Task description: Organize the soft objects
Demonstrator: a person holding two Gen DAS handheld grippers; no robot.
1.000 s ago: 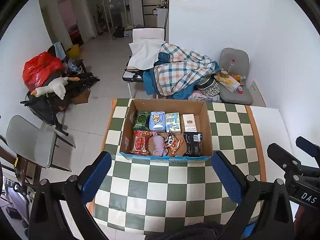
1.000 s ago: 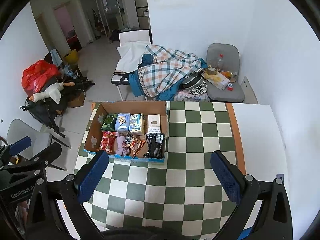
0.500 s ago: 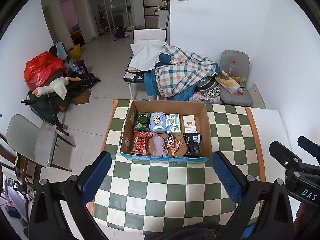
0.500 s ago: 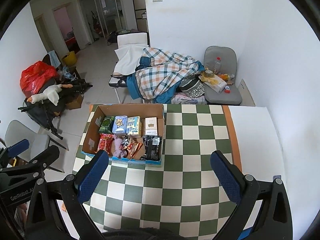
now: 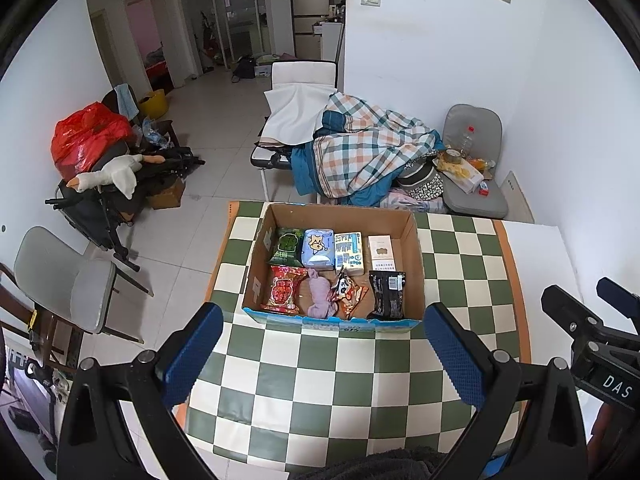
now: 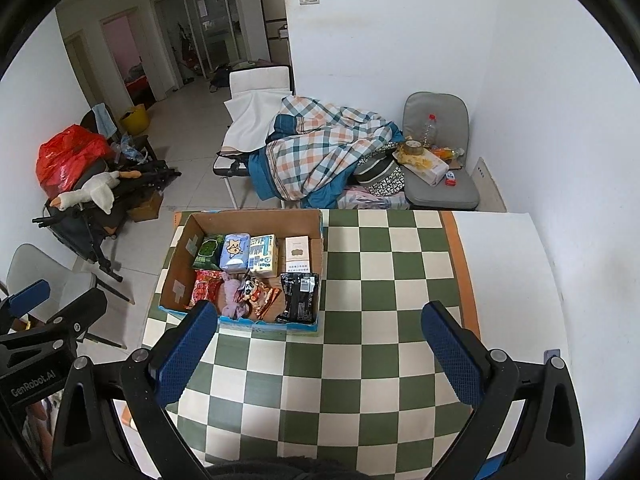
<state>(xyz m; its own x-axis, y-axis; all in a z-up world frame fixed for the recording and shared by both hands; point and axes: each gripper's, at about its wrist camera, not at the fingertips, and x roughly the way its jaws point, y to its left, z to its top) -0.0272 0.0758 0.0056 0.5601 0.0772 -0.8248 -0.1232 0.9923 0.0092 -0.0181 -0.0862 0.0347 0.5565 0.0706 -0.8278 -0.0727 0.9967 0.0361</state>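
Note:
A cardboard box (image 5: 416, 256) sits on the green-and-white checkered table (image 5: 320, 384). It holds soft packs: a green pack (image 5: 287, 245), a blue tissue pack (image 5: 319, 249), a red snack bag (image 5: 283, 290), a pink cloth (image 5: 320, 298), a black bag (image 5: 387, 294) and small cartons. The box also shows in the right wrist view (image 6: 320, 232). My left gripper (image 5: 324, 354) is open and empty, above the table in front of the box. My right gripper (image 6: 320, 354) is open and empty, to the right of the box.
A cot with a plaid blanket (image 5: 368, 156) stands behind the table. A grey chair (image 5: 476, 184) with clutter is at the back right, another grey chair (image 5: 68, 280) at the left. A white wall runs along the right.
Both grippers have drawn back and risen slightly, so the box looks a little farther off. Both stay open.

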